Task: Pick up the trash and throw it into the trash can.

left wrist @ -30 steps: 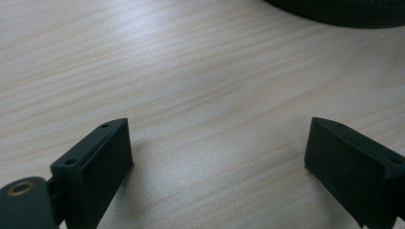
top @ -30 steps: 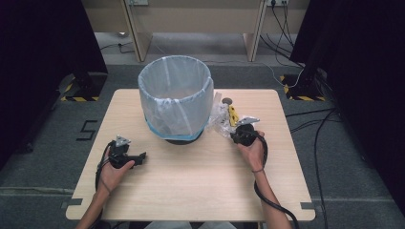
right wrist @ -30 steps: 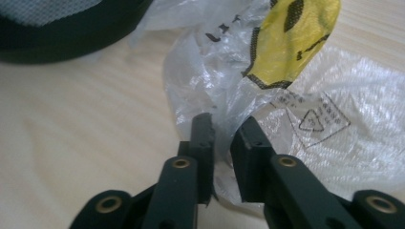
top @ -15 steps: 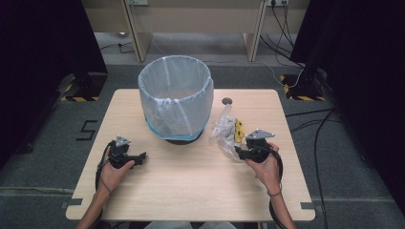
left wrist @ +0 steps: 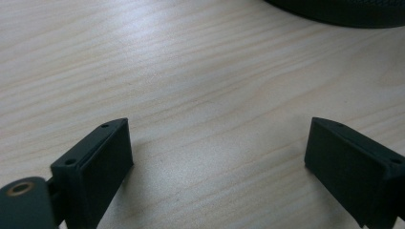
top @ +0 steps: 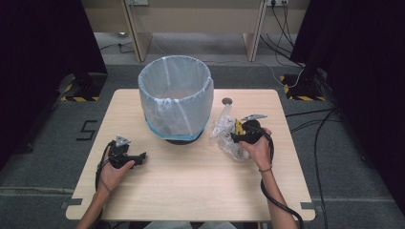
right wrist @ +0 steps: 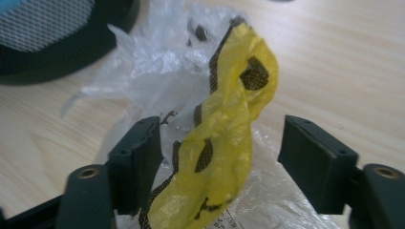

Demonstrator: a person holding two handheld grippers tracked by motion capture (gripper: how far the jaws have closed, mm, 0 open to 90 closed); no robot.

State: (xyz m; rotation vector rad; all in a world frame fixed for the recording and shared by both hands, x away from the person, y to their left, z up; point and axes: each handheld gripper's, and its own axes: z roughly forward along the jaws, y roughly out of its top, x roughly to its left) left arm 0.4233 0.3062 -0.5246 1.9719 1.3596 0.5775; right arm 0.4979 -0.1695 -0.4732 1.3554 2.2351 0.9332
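A crumpled clear plastic wrapper (top: pixel 224 136) with a yellow, black-printed piece (right wrist: pixel 229 119) lies on the wooden table (top: pixel 191 191), just right of the bin. My right gripper (top: pixel 235 136) sits over it. Its jaws have just been opening, and in the right gripper view the right gripper (right wrist: pixel 220 129) stands open with the yellow piece loose between the pads. My left gripper (top: pixel 141 156) rests at the table's left, pointing right. In the left gripper view the left gripper (left wrist: pixel 219 128) is open over bare wood.
A round mesh bin (top: pixel 175 98) lined with a pale blue bag stands at the table's middle back on a dark base (left wrist: pixel 344 9). A small round hole (top: pixel 227 101) marks the tabletop behind the wrapper. Cables trail off the right edge.
My right hand drew back from beside the bin toward the near side, then edged forward again, and the wrapper shifted nearer with it. The left hand stayed put.
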